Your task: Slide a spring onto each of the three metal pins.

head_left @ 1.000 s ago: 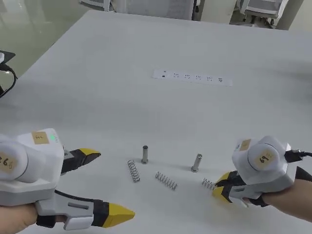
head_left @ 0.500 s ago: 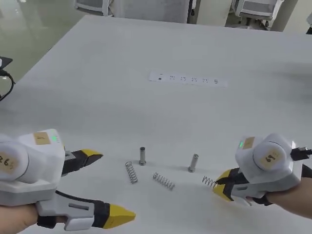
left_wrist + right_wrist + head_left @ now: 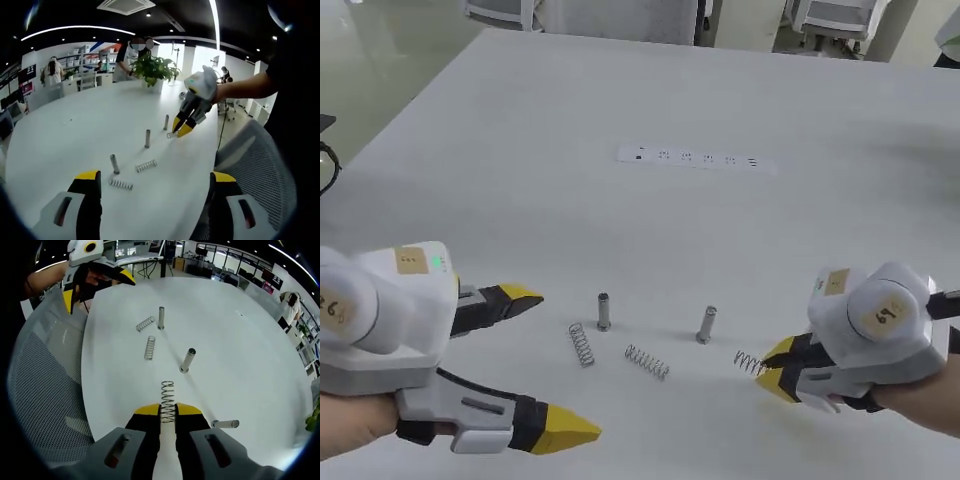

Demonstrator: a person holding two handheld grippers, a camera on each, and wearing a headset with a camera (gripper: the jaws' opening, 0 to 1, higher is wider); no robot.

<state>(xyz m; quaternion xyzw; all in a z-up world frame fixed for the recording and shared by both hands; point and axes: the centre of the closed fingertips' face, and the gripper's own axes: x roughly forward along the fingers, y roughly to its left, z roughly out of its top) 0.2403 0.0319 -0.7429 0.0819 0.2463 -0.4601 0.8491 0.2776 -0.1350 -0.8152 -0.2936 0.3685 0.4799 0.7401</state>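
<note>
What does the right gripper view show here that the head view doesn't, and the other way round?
The right gripper view adds a third pin beside the right gripper, a close look at its jaws pinching one end of a spring, and a mesh chair at the table edge. The head view adds the socket strip, plainly readable, and the right gripper's white body seen from outside. Both share the upright pins, the loose springs and the open left gripper.

Near end of spring (image 3: 168, 392) hidden inside right hand-held gripper (image 3: 168, 410).
</note>
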